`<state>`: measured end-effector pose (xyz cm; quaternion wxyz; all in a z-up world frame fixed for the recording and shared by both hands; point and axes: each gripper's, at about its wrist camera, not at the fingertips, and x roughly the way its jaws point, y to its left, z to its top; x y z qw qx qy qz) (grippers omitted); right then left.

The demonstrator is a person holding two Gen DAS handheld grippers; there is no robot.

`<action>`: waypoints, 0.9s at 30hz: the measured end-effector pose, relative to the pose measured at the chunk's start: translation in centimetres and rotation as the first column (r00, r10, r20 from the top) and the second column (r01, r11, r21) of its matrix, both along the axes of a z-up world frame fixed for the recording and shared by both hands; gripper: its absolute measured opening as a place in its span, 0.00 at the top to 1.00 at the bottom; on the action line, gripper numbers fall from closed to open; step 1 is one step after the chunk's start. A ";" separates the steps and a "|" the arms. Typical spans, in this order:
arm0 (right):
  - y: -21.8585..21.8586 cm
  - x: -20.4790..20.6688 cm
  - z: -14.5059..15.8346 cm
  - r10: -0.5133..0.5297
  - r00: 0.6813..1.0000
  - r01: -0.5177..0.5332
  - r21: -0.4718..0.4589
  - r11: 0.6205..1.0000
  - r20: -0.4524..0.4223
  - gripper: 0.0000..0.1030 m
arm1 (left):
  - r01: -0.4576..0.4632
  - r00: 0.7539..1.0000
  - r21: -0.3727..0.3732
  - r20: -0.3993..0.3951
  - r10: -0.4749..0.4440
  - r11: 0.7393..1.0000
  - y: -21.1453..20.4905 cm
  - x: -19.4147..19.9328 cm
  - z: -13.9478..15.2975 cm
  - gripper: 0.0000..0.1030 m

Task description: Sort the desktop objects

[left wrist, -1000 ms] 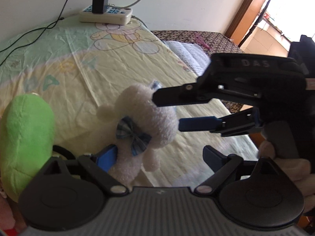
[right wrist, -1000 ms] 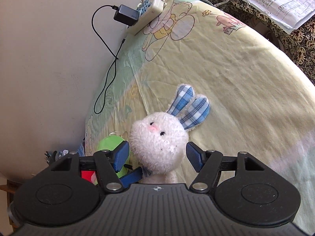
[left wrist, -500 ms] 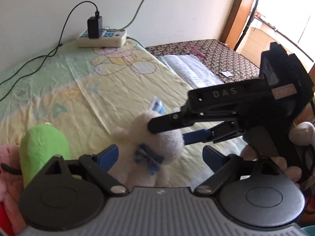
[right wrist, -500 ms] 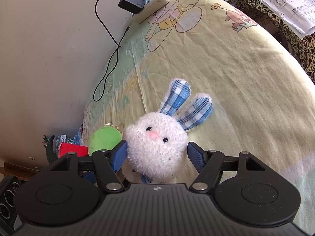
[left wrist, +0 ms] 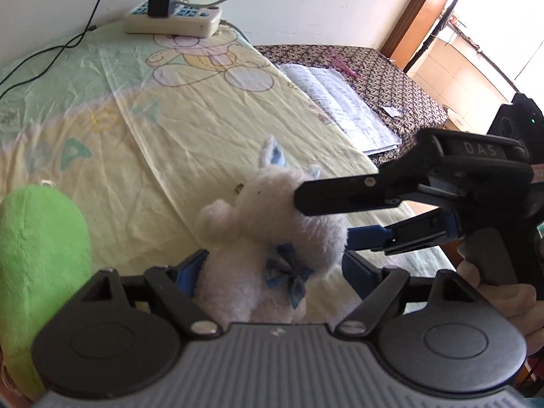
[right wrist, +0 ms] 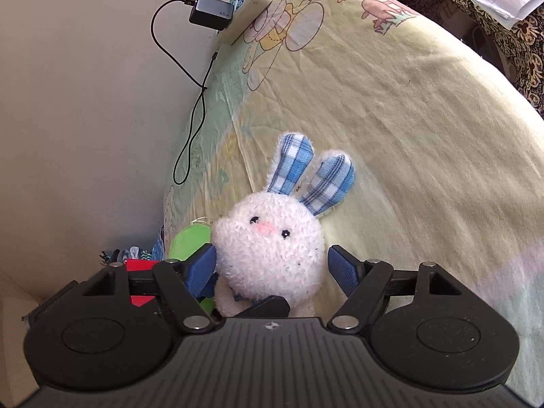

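A white plush bunny (right wrist: 272, 241) with blue checked ears and a blue bow lies on the yellow cartoon sheet (right wrist: 408, 119). Its head sits between the open fingers of my right gripper (right wrist: 272, 268), the left pad close against it. In the left wrist view the bunny's body (left wrist: 268, 251) sits between the open fingers of my left gripper (left wrist: 272, 272). My right gripper (left wrist: 323, 217) reaches in from the right around the bunny's head. A green plush toy (left wrist: 37, 258) lies at the left, and also shows in the right wrist view (right wrist: 188, 239).
A white power strip (left wrist: 173, 22) with a black charger and cables lies at the far edge by the wall. An open notebook (left wrist: 343, 108) rests on a dark patterned cloth (left wrist: 384, 71) to the right. Something red (right wrist: 137, 267) lies behind my right gripper's left finger.
The bunny's face has turned upright toward the right wrist camera and sits deeper between its fingers. My left gripper has moved closer, so the bunny's body sits between its fingers.
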<state>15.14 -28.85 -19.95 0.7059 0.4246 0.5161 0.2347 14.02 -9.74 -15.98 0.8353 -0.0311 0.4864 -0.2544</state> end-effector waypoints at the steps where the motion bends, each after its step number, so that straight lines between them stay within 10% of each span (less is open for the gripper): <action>1: 0.1 0.1 0.0 -0.003 1.000 0.003 -0.002 1.000 -0.002 0.26 | 0.005 1.000 -0.017 -0.014 -0.005 1.000 -0.2 -0.3 0.0 0.18; 11: 0.8 0.4 -0.1 0.048 0.999 -0.048 -0.033 0.998 0.007 0.28 | 0.009 0.999 0.032 0.035 -0.010 0.999 -1.4 -0.9 0.5 0.10; 27: 1.5 -1.3 2.7 0.083 0.992 -0.068 -0.148 0.987 0.098 0.30 | -0.017 1.000 -0.005 0.013 0.017 1.000 -1.6 -3.4 1.6 0.35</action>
